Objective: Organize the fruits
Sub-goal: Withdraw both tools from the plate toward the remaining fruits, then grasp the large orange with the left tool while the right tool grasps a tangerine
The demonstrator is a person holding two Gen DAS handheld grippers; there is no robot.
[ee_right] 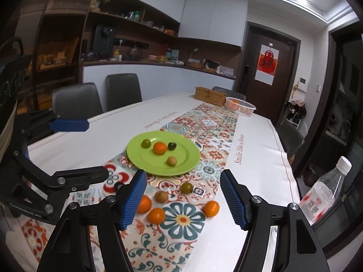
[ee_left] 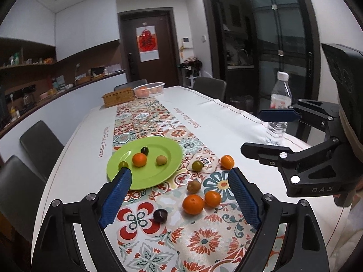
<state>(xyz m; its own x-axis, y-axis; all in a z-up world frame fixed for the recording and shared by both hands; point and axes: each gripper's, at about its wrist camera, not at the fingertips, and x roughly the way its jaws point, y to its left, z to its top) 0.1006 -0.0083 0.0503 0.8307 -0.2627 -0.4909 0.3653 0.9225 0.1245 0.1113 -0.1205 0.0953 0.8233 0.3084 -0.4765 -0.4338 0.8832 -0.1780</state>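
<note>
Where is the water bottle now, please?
The water bottle stands at the table's right edge, on the white cloth, right of the loose fruits, seen from the right wrist.

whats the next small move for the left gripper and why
Probably lower the open left gripper onto the large orange mandarin lying on the patterned table runner between its fingers. The round green plate already holds four fruits; six lie loose, and both grippers are empty.

Black linkage frames, silver screws, blue ribbed fingers (ee_left: 118,195).
</note>
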